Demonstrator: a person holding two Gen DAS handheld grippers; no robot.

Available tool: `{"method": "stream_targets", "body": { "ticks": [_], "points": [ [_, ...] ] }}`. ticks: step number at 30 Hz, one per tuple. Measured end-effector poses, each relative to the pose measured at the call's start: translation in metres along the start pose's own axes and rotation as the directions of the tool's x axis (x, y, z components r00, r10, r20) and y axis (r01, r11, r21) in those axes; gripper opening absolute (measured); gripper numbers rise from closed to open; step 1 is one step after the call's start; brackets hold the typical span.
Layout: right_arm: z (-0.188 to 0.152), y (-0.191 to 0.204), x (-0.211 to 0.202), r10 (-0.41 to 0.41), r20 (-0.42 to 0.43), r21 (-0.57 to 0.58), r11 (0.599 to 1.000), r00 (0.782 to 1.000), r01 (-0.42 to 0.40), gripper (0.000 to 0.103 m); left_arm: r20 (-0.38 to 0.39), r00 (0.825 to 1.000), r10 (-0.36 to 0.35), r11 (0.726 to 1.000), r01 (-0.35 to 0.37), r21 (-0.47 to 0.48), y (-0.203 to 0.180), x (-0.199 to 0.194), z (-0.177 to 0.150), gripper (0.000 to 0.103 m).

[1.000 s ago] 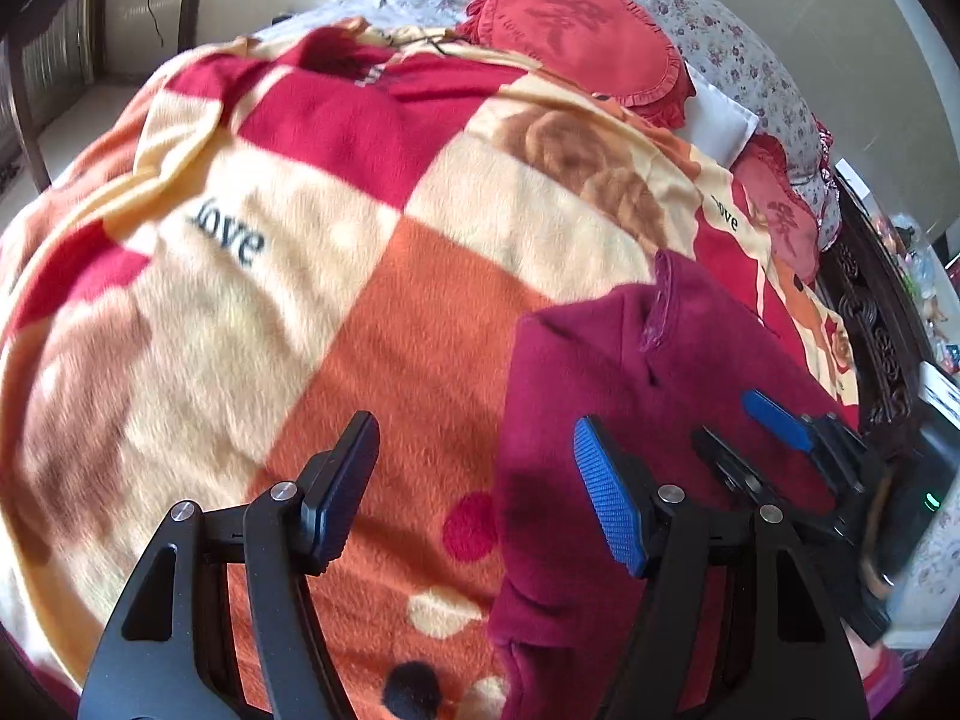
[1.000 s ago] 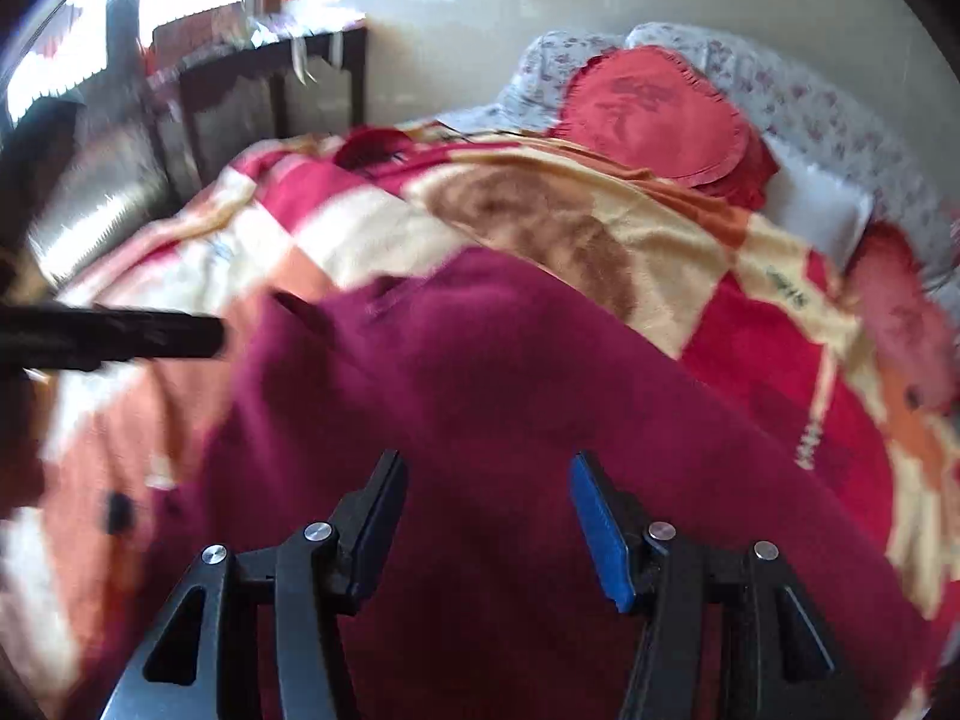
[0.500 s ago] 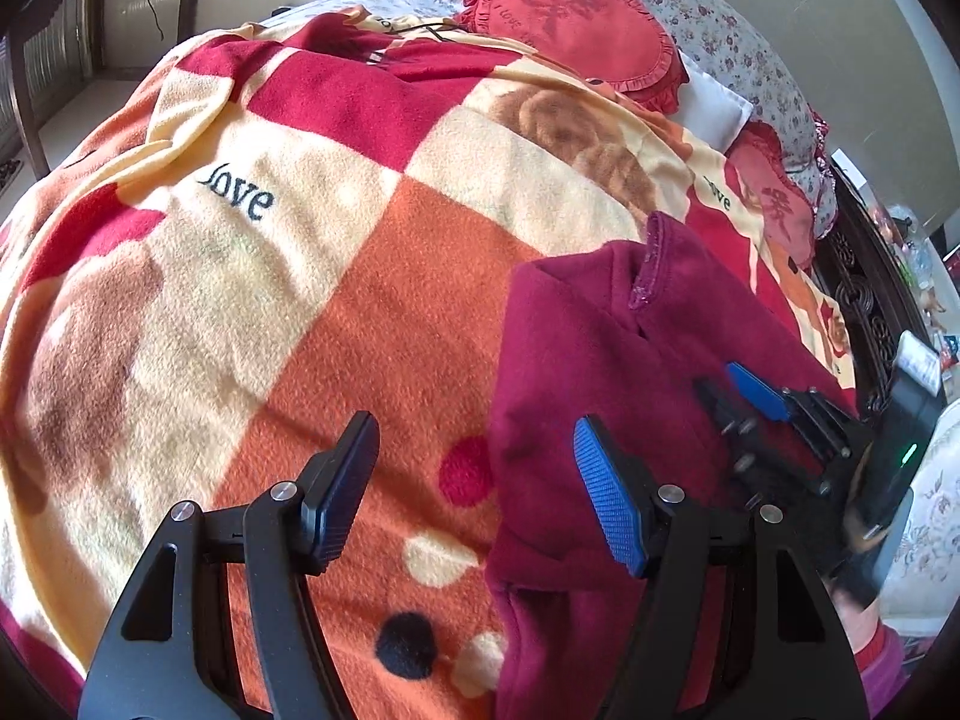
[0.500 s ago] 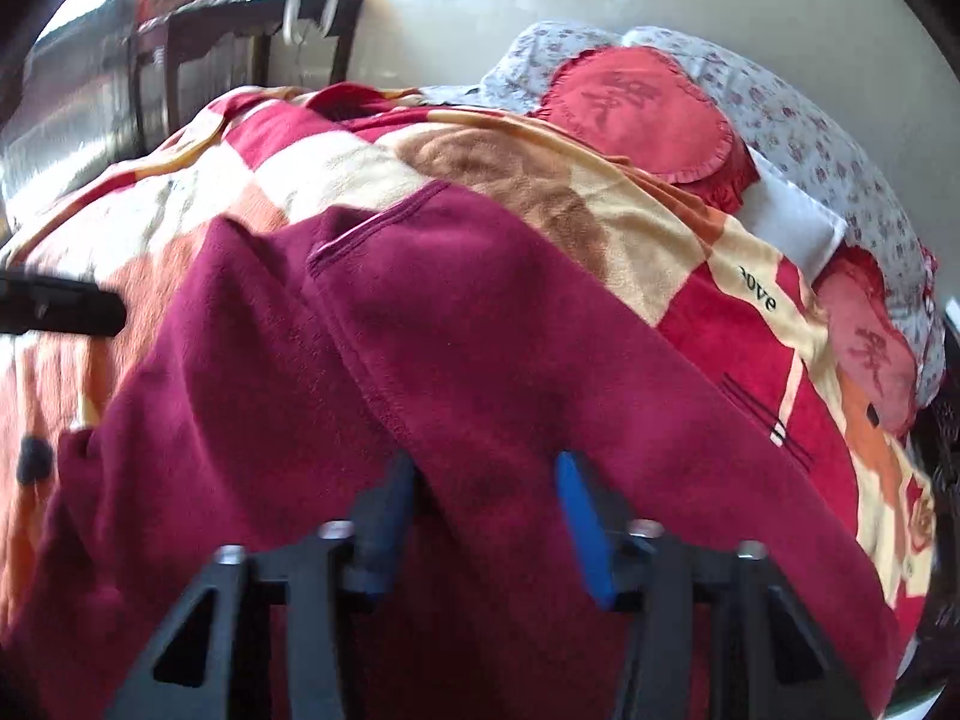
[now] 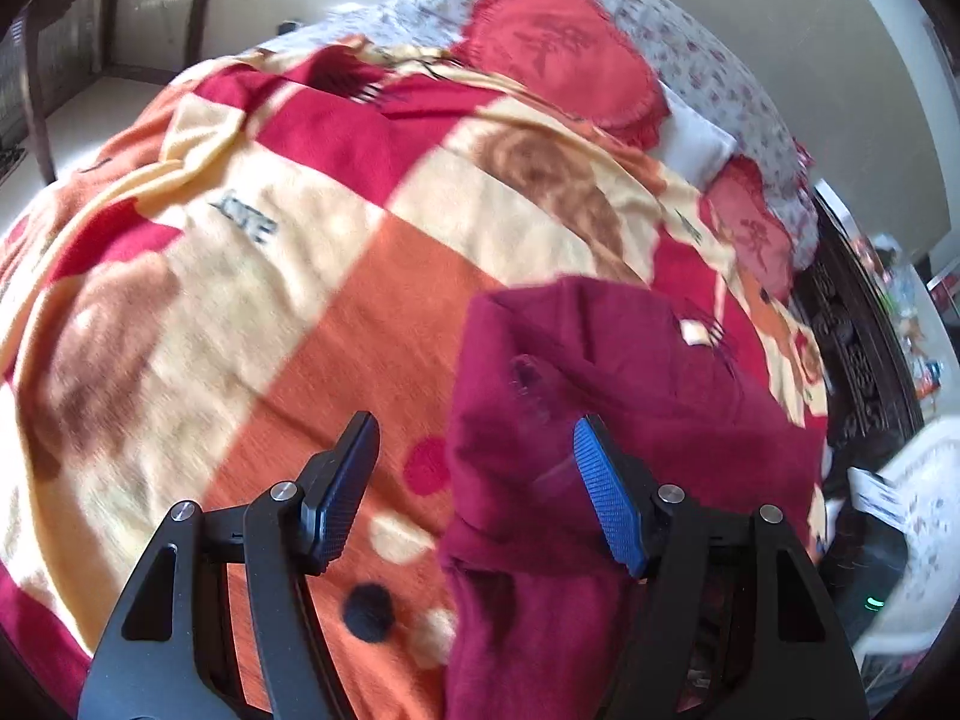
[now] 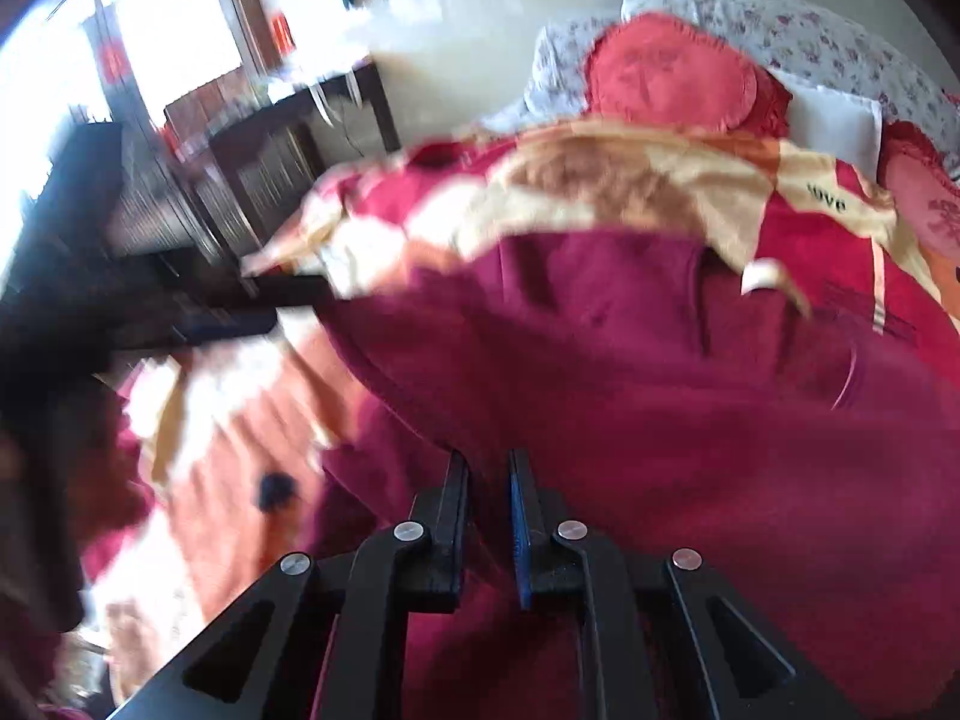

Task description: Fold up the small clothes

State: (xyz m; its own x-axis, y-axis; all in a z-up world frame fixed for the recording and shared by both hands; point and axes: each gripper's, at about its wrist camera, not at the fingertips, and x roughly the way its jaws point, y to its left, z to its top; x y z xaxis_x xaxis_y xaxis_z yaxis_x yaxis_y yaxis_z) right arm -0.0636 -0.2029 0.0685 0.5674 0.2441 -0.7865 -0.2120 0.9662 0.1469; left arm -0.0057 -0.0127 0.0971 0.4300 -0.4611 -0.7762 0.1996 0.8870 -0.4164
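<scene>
A maroon fleece garment (image 5: 624,396) lies on a checked red, orange and cream blanket (image 5: 288,300) on a bed. In the left wrist view my left gripper (image 5: 474,486) is open, its jaws wide apart over the garment's left edge, holding nothing. In the right wrist view my right gripper (image 6: 487,483) is shut on a fold of the maroon garment (image 6: 660,396), which is lifted and bunched in front of it. The left gripper shows blurred at the left of the right wrist view (image 6: 228,324).
Red heart cushions (image 5: 564,54) and floral pillows (image 5: 708,48) lie at the head of the bed. A dark carved bed frame (image 5: 858,354) runs along the right side. A dark wooden desk (image 6: 288,126) and a bright window stand left of the bed.
My right gripper has closed on the maroon garment and pulled it up, so it now lies folded over. The left gripper stays open and has shifted slightly.
</scene>
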Motion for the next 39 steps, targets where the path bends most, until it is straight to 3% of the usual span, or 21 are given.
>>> {"method": "stream_targets", "body": {
  "ticks": [1,4,6,9,10,12,14,16,19,22,23,27,30,33,34,36,39],
  "points": [
    [-0.005,0.0,0.008,0.003,-0.05,0.025,1.0,0.999,-0.002,0.012,-0.001,1.0,0.001,1.0,-0.001,0.026,-0.006,-0.001,-0.004,0.068],
    [-0.017,-0.012,-0.026,0.045,0.025,0.105,0.993,0.999,-0.048,0.018,0.018,1.0,0.019,0.996,-0.02,0.088,-0.019,-0.003,-0.011,0.068],
    [-0.026,-0.025,-0.061,-0.005,0.067,0.138,0.99,0.998,-0.005,0.047,0.017,1.0,0.009,0.996,-0.01,0.094,-0.024,0.0,-0.013,0.068],
    [-0.049,-0.06,-0.12,-0.157,0.119,0.207,0.97,0.98,0.13,0.065,-0.014,1.0,-0.003,0.995,0.004,0.098,-0.032,0.011,-0.016,0.068],
    [-0.059,-0.078,-0.138,-0.217,0.097,0.252,0.949,0.971,0.187,0.065,-0.02,1.0,-0.004,0.995,0.006,0.1,-0.034,0.014,-0.017,0.068],
    [-0.073,-0.106,-0.154,-0.257,0.063,0.313,0.923,0.964,0.225,0.065,-0.039,0.999,-0.005,0.994,0.009,0.112,-0.041,0.023,-0.021,0.068],
    [-0.092,-0.14,-0.167,-0.33,0.037,0.395,0.872,0.943,0.289,0.065,-0.054,0.999,0.005,0.992,0.002,0.128,-0.048,0.032,-0.026,0.068],
    [-0.1,-0.16,-0.168,-0.354,0.021,0.427,0.849,0.935,0.312,0.065,-0.07,0.997,0.025,0.989,-0.015,0.145,-0.054,0.041,-0.03,0.068],
    [-0.105,-0.167,-0.158,-0.351,-0.016,0.356,0.873,0.936,0.333,0.065,-0.069,0.996,0.055,0.984,-0.042,0.171,-0.061,0.047,-0.035,0.068],
    [-0.104,-0.162,-0.143,-0.432,-0.046,0.238,0.871,0.901,0.43,0.065,-0.072,0.995,0.062,0.984,-0.049,0.173,-0.064,0.047,-0.035,0.068],
    [-0.108,-0.164,-0.141,-0.435,-0.046,0.223,0.873,0.899,0.434,0.065,-0.072,0.995,0.062,0.984,-0.049,0.17,-0.065,0.047,-0.034,0.068],
    [-0.11,-0.181,-0.134,-0.454,0.02,0.269,0.861,0.891,0.432,0.064,-0.068,0.995,0.069,0.984,-0.057,0.172,-0.071,0.048,-0.031,0.068],
    [-0.11,-0.199,-0.136,-0.413,0.065,0.402,0.844,0.908,0.355,0.06,-0.07,0.995,0.071,0.981,-0.057,0.187,-0.079,0.05,-0.031,0.068],
    [-0.13,-0.23,-0.154,-0.383,0.107,0.639,0.734,0.918,0.231,0.06,-0.068,0.995,0.074,0.976,-0.058,0.209,-0.085,0.056,-0.034,0.068],
    [-0.144,-0.242,-0.155,-0.384,0.09,0.719,0.663,0.919,0.207,0.06,-0.075,0.994,0.081,0.974,-0.063,0.217,-0.086,0.06,-0.036,0.068],
    [-0.162,-0.249,-0.146,-0.343,0.051,0.763,0.62,0.938,0.185,0.06,-0.092,0.991,0.094,0.972,-0.072,0.223,-0.086,0.067,-0.039,0.068],
    [-0.169,-0.237,-0.15,-0.343,0.024,0.723,0.655,0.939,0.22,0.06,-0.102,0.99,0.095,0.971,-0.07,0.228,-0.083,0.072,-0.042,0.068]
  ]
}}
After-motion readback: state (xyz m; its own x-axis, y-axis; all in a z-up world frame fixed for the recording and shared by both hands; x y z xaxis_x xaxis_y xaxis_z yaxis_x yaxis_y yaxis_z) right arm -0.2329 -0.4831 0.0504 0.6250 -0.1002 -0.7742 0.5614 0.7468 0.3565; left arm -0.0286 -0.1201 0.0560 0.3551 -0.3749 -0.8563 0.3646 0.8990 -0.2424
